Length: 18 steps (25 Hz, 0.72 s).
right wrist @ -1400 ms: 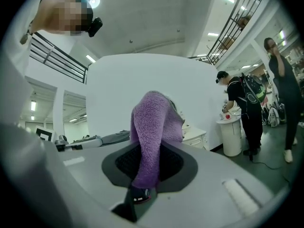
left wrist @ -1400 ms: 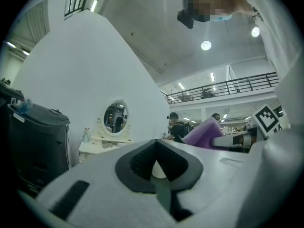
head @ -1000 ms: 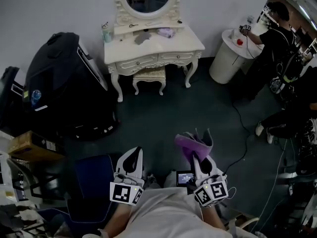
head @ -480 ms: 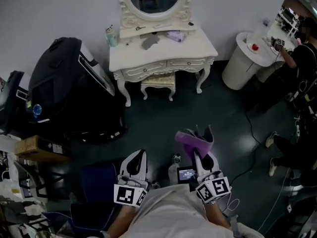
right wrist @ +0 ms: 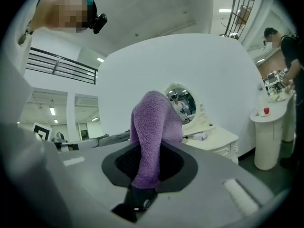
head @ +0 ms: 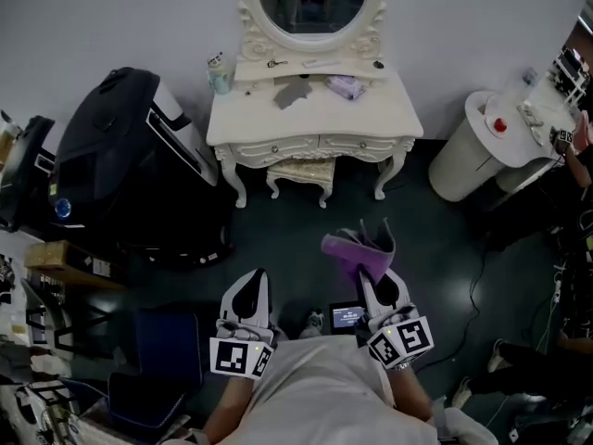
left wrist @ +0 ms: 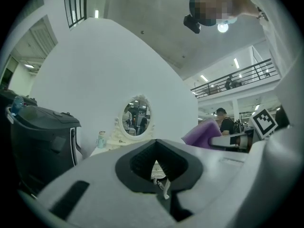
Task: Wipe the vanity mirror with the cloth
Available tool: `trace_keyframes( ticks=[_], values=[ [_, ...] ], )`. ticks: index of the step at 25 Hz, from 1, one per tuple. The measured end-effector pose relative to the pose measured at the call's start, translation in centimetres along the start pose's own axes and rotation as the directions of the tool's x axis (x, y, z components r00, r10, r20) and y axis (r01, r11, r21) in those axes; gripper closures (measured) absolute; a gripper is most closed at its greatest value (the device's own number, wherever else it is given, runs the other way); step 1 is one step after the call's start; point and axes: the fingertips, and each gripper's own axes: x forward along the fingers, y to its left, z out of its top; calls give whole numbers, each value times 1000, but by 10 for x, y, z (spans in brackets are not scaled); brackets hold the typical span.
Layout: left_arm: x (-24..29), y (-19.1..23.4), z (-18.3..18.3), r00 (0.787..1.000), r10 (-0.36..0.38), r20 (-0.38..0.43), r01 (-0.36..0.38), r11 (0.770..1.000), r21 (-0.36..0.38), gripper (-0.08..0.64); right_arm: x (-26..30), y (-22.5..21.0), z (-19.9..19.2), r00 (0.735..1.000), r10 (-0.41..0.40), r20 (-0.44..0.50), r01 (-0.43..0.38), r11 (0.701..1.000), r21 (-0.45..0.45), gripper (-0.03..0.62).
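Observation:
The oval vanity mirror (head: pixel 312 3) in its cream carved frame stands at the back of a cream dressing table (head: pixel 371 119), far ahead of both grippers. My right gripper (head: pixel 373 284) is shut on a purple fluffy cloth (head: pixel 357 248), which sticks up from its jaws. In the right gripper view the cloth (right wrist: pixel 152 141) rises between the pads, with the mirror (right wrist: pixel 182 101) small behind it. My left gripper (head: pixel 248 295) is held beside the right one, shut with nothing in it. The left gripper view shows the distant mirror (left wrist: pixel 136 119) and the cloth (left wrist: pixel 204 133) at the right.
A large black machine (head: pixel 130 165) stands left of the table, and a cushioned stool (head: pixel 298 174) is tucked under it. On the tabletop lie a grey rag (head: pixel 295 93), a bottle (head: pixel 220 74) and a pale bundle (head: pixel 346 85). A white round stand (head: pixel 491 146) and floor cables are at the right.
The dressing table and mirror have shifted right and lower in the head view as the view turned. Both grippers keep their pose, the cloth still held in the right one.

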Motion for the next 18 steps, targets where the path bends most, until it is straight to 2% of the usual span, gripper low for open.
trace_keyframes(
  ticks=[4, 9, 13, 18],
  values=[
    [31, -10, 0, 1000, -12, -8, 12, 1000, 4, 560, 2, -29, 11, 999, -31, 12, 30, 999, 28, 520],
    [72, -14, -4, 999, -42, -8, 42, 999, 3, 560, 13, -60, 5, 996, -85, 0, 85, 993, 76, 520],
    [107, -14, -15, 997, -78, -26, 78, 997, -1, 560, 24, -82, 7, 993, -116, 1, 116, 991, 59, 520],
    [168, 0, -10, 992, -127, -15, 127, 992, -3, 560, 65, -115, 25, 986, -165, 25, 164, 985, 50, 520]
  ],
)
